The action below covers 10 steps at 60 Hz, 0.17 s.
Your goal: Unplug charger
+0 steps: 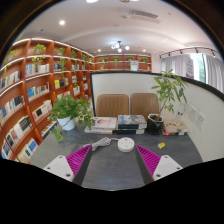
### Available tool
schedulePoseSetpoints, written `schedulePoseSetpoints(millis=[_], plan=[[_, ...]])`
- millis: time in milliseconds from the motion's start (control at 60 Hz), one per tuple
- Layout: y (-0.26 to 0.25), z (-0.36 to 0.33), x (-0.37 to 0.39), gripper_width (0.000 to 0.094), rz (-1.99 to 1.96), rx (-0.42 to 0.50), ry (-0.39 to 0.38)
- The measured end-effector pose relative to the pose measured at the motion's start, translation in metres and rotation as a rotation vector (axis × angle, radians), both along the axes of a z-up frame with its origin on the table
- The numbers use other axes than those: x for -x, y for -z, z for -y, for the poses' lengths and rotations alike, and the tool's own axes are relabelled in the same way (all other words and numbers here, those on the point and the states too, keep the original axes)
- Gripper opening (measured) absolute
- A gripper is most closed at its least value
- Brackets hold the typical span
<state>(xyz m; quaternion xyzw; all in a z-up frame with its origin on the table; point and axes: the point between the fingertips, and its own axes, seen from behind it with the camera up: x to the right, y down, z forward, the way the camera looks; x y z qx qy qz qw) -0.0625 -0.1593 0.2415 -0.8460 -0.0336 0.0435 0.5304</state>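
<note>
I have the tool [112, 160] hovering wide open over the surface [112, 165], its two pads [78, 158] spread far apart and nothing between them. The grey surface shows bare in the gap.

Just ahead of the fingers, at about 12 o'clock, lies a round white puck [126, 144], which may be the charger; I cannot tell for sure. At 11 o'clock from it a small grey thing [101, 143] lies flat, with what looks like a thin cord running off toward the left finger. Neither touches the tool.

Beyond them, along the far edge of the surface, stacks of books [118, 124] lie flat. At 10 o'clock stands a leafy plant [70, 108] in a white pot. At 2 o'clock a taller plant [168, 92] rises from a dark pot, with some small clutter just beside it.

Behind the surface are two brown chairs [112, 104]. Wooden shelves [30, 95] full of books curve along the wall from 9 to 11 o'clock. A curtained window [188, 68] sits at 2 o'clock.
</note>
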Motion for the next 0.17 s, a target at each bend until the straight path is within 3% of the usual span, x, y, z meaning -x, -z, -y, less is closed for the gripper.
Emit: schedulePoseSetpoints(millis=[167], plan=[[0.0033, 0.0045, 0.0003, 0.0853, 0.0, 0.004, 0.009]])
